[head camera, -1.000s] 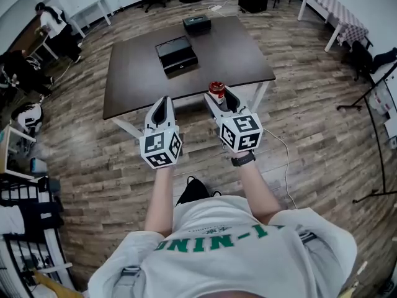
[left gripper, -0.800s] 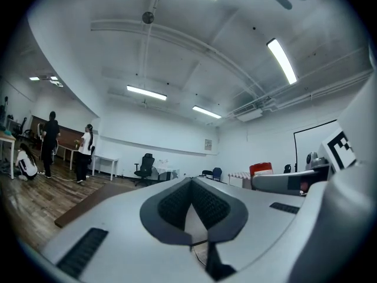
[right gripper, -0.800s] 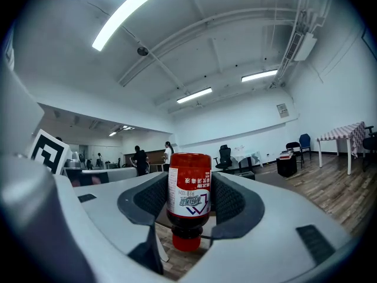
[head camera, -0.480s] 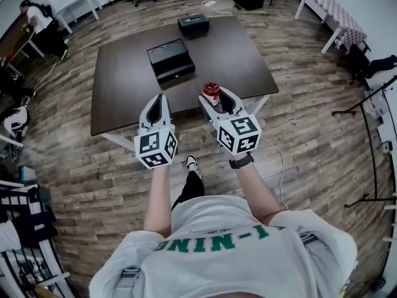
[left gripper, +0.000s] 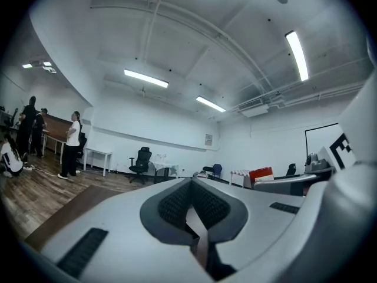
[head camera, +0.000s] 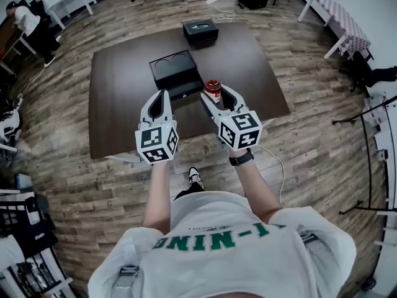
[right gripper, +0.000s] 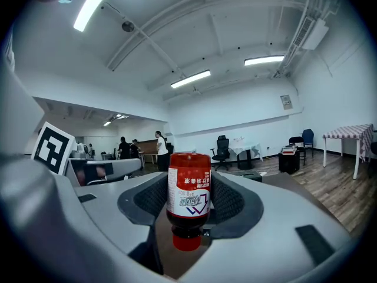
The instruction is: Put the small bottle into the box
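A small red bottle (head camera: 213, 89) with a white label is clamped between the pads of my right gripper (head camera: 214, 93), which is shut on it above the front part of the dark table (head camera: 118, 110). In the right gripper view the bottle (right gripper: 188, 196) lies along the jaws of the right gripper (right gripper: 189, 188) with its red cap pointing back at the camera. The open black box (head camera: 175, 73) sits on the table just beyond both grippers. My left gripper (head camera: 160, 98) hovers beside the right one, shut and empty. The left gripper view shows the left gripper (left gripper: 191, 196) with its pads closed together.
A second, closed black box (head camera: 200, 31) stands at the table's far edge. Wooden floor surrounds the table. A table with a checked cloth (head camera: 338, 14) is at the far right, office chairs and people stand along the far walls, and a cable (head camera: 273, 166) lies on the floor.
The person has stepped closer to the table. Both grippers, earlier over the floor before the table's front edge, now hang over the tabletop near the open box. The bottle stays in the right gripper.
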{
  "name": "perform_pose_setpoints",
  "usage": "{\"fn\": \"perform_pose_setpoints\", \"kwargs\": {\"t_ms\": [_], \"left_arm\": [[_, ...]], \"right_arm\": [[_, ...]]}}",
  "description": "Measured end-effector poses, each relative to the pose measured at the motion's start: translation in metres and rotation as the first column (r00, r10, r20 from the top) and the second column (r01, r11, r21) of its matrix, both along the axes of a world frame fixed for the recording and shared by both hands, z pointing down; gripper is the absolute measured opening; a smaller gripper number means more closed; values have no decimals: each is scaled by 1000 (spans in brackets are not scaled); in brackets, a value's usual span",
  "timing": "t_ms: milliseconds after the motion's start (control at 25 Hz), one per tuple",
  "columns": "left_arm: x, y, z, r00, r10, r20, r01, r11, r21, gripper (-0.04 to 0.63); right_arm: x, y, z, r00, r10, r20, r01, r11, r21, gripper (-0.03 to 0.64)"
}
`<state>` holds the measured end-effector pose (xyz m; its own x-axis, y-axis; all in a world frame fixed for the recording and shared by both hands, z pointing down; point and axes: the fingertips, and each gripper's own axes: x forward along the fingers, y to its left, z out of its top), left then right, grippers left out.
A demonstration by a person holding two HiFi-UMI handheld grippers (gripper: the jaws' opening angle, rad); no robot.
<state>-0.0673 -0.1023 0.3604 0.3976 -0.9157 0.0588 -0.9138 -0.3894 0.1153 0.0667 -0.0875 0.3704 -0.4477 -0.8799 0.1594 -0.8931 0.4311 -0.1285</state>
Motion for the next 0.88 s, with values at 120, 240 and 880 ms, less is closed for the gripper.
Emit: {"fn": "perform_pose_setpoints", "kwargs": {"t_ms": [120, 240, 880], "left_arm": [[-5, -39, 5, 1000, 16, 9, -16, 1000, 1, 12], [-10, -71, 8, 1000, 22, 5, -22, 1000, -4, 12], [-22, -186, 65, 999, -34, -2, 34, 997, -73, 12]], "right_arm": [[-7, -39, 6, 1000, 6, -1, -6, 1000, -11, 229], [-16, -69, 11, 1000, -3, -10, 3, 1000, -16, 229], [-50, -191, 78, 946, -291, -146, 271, 952, -146, 229]]}}
